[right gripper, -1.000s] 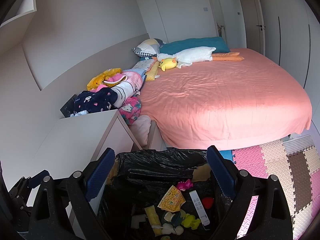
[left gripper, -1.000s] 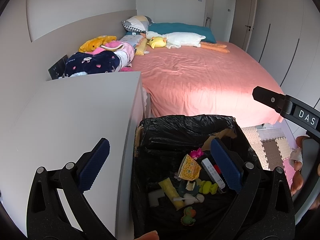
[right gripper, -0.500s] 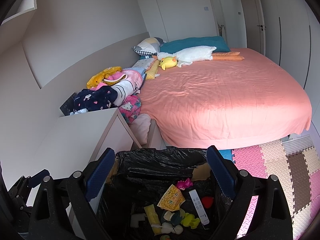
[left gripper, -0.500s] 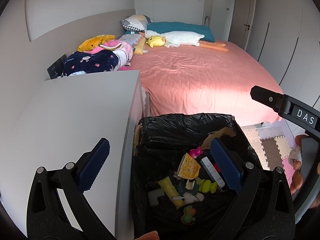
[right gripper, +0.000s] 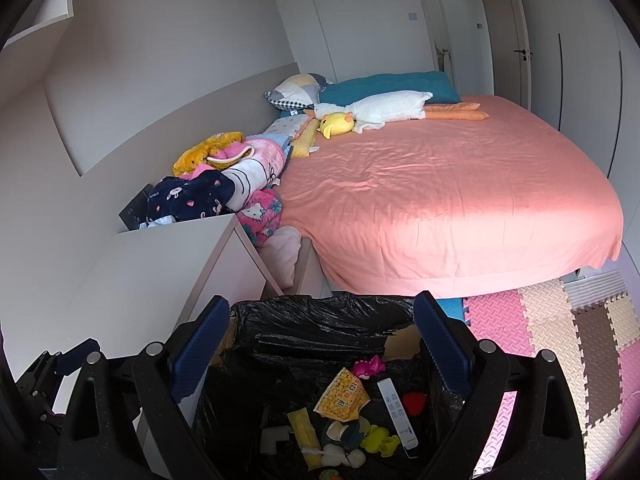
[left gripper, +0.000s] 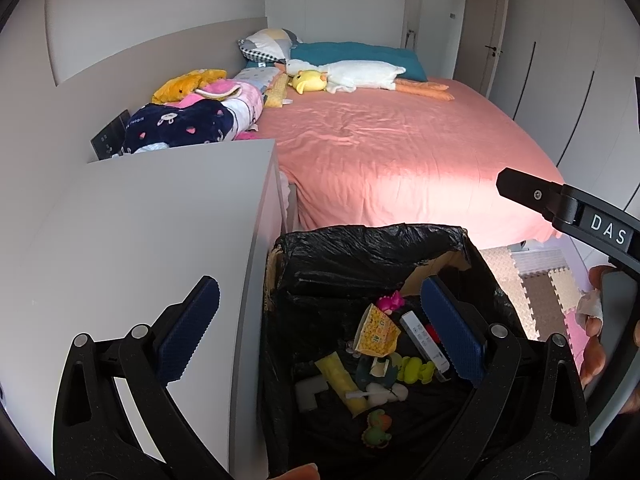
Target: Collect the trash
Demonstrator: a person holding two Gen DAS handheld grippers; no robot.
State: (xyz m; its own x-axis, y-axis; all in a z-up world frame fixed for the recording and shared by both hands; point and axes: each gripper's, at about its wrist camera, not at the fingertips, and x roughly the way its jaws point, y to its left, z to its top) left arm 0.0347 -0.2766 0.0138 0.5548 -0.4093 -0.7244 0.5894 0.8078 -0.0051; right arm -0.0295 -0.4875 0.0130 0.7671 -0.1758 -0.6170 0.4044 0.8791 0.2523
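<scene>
- Hovering above the trash bin, both tools hold nothing: the left gripper has its blue pads spread wide, one over the white cabinet top at 9 o'clock and one over the bin's inside at 3 o'clock.
- The right gripper is equally spread, its pads straddling the bin's near rim with nothing between them.
- The collected trash lies at the bottom of the black liner: a yellow snack packet, a white remote-like stick, a pink toy, a red piece, and green and yellow bits toward 6 o'clock.
- Judging from this, the drop looks done; I see no loose litter on the cabinet top or the pink bed.
- To finish well, lift both tools straight up before swinging away, so the pads do not snag the crinkled liner or the torn cardboard flap at 1 o'clock.
- Keep the jaws apart while scanning the foam floor mat at 3 o'clock for anything missed.
- The liner edge is slack; catching it could pull the bag off the box.
</scene>
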